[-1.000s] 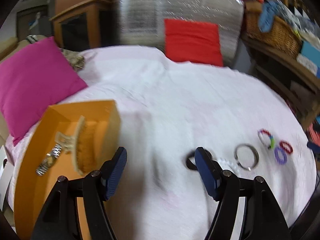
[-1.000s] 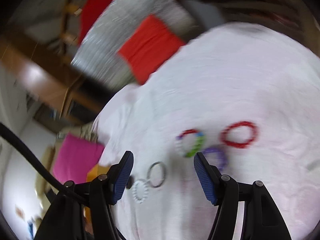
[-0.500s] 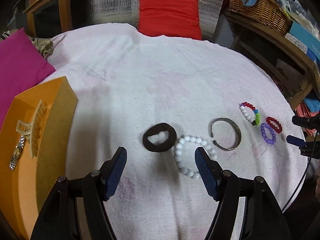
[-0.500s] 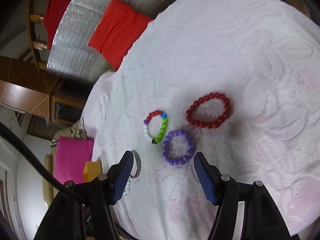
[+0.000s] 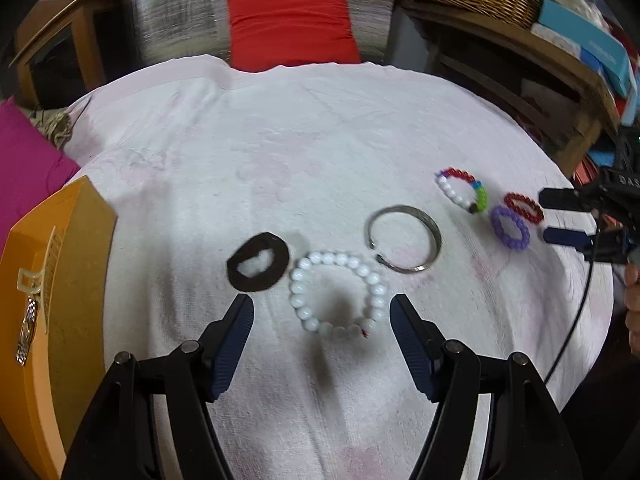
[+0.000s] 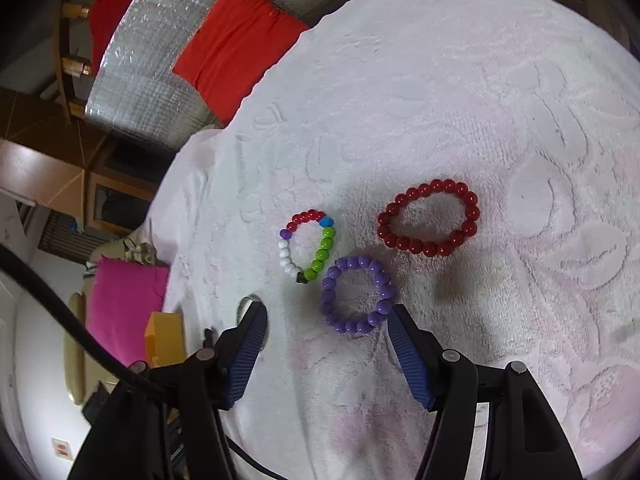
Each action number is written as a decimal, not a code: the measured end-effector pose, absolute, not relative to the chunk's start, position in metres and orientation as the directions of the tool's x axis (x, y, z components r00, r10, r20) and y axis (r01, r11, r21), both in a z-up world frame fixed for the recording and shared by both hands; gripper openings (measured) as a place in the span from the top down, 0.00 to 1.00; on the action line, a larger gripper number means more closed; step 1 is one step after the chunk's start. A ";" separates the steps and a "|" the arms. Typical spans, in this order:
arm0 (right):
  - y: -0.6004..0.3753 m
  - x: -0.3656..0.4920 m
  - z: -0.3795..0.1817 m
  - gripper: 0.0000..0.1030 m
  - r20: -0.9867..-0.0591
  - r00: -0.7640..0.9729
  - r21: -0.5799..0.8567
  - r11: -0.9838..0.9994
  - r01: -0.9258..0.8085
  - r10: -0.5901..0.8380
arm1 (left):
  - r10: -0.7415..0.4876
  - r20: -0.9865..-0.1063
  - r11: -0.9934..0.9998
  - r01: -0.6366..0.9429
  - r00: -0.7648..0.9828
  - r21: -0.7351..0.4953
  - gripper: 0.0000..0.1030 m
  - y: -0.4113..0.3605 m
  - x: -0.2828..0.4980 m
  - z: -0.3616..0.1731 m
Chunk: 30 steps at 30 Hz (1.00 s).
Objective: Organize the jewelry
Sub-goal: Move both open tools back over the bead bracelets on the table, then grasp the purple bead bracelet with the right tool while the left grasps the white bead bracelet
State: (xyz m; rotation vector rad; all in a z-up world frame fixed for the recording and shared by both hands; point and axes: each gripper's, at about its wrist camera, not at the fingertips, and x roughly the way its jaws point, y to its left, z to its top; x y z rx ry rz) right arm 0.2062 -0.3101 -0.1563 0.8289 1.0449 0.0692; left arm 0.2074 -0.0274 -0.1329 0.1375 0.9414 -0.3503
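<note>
Two claws hang open and empty over the white towel (image 5: 320, 140). Between the left gripper (image 5: 321, 312) fingers lies the white bead bracelet (image 5: 338, 292), with the black hair tie (image 5: 258, 262) just past its left finger and the metal cuff (image 5: 404, 238) beyond the right. The right gripper (image 6: 326, 322) brackets the purple bead bracelet (image 6: 357, 294); the multicoloured bracelet (image 6: 308, 246) and red bracelet (image 6: 428, 218) lie just ahead. Closing could snag towel pile or nudge these close neighbours. An orange box (image 5: 80, 264) waits far left.

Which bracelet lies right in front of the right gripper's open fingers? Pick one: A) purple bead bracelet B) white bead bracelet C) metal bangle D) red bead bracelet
A: in the right wrist view the purple bead bracelet lies flat on the cloth just ahead of the right gripper, nearer than the red bead bracelet.
</note>
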 end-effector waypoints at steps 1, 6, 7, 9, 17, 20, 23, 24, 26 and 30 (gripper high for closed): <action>-0.309 0.207 -0.157 0.39 -0.748 0.522 0.618 0.718 0.322 0.410 | -0.237 -0.815 0.931 0.363 0.529 -0.035 0.31 -0.030 0.206 -0.135; -0.309 0.211 -0.166 0.51 -0.772 0.502 0.590 0.732 0.341 0.389 | -0.255 -0.832 0.918 0.393 0.492 -0.048 0.31 -0.036 0.204 -0.144; -0.309 0.212 -0.167 0.52 -0.774 0.501 0.588 0.732 0.343 0.387 | -0.258 -0.832 0.918 0.394 0.491 -0.052 0.31 -0.037 0.204 -0.144; -0.309 0.212 -0.168 0.58 -0.776 0.503 0.582 0.739 0.340 0.380 | -0.264 -0.826 0.919 0.389 0.498 -0.059 0.31 -0.037 0.204 -0.144; -0.309 0.219 -0.176 0.63 -0.795 0.493 0.555 0.752 0.355 0.354 | -0.311 -0.812 0.909 0.403 0.493 -0.104 0.44 -0.042 0.208 -0.144; -0.305 0.223 -0.175 0.63 -0.810 0.491 0.520 0.779 0.350 0.320 | -0.323 -0.826 0.901 0.417 0.461 -0.120 0.61 -0.044 0.211 -0.152; -0.299 0.228 -0.175 0.68 -0.830 0.486 0.469 0.815 0.340 0.275 | -0.337 -0.832 0.900 0.409 0.440 -0.148 0.65 -0.041 0.215 -0.156; -0.297 0.229 -0.176 0.71 -0.836 0.484 0.451 0.826 0.337 0.259 | -0.341 -0.832 0.900 0.407 0.438 -0.154 0.65 -0.041 0.216 -0.157; -0.291 0.231 -0.174 0.76 -0.849 0.481 0.405 0.853 0.329 0.218 | -0.345 -0.833 0.900 0.404 0.433 -0.163 0.65 -0.040 0.216 -0.157; -0.278 0.234 -0.172 0.84 -0.868 0.479 0.299 0.906 0.299 0.128 | -0.342 -0.835 0.899 0.408 0.430 -0.158 0.61 -0.041 0.216 -0.157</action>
